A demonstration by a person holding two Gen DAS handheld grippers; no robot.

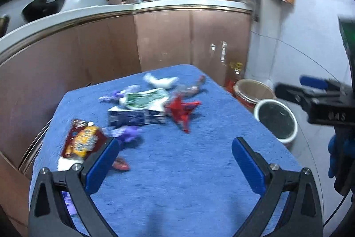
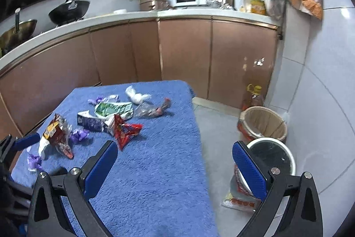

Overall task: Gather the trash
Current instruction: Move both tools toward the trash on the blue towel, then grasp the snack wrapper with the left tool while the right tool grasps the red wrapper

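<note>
Trash lies scattered on the blue cloth-covered table point(image 2: 155, 170): a red wrapper point(image 2: 125, 131), a brown-and-yellow snack bag point(image 2: 54, 130), a dark blue carton point(image 2: 91, 121), a green-and-white wrapper point(image 2: 111, 108), a white tissue point(image 2: 137, 96), clear plastic with a red end point(image 2: 153, 110) and purple scraps point(image 2: 78, 136). My left gripper point(image 1: 175, 161) hovers open over the near cloth, its left finger beside the snack bag point(image 1: 83, 141). My right gripper point(image 2: 175, 159) is open and empty, straddling the table's right edge. A white bin with a black liner point(image 2: 273, 159) stands on the floor.
A brown basket bin point(image 2: 264, 123) and an oil bottle point(image 2: 253, 97) stand behind the white bin. One wrapper point(image 2: 239, 201) lies on the floor by it. Brown cabinets point(image 2: 184, 50) and a cluttered counter run behind the table. A tiled wall closes the right side.
</note>
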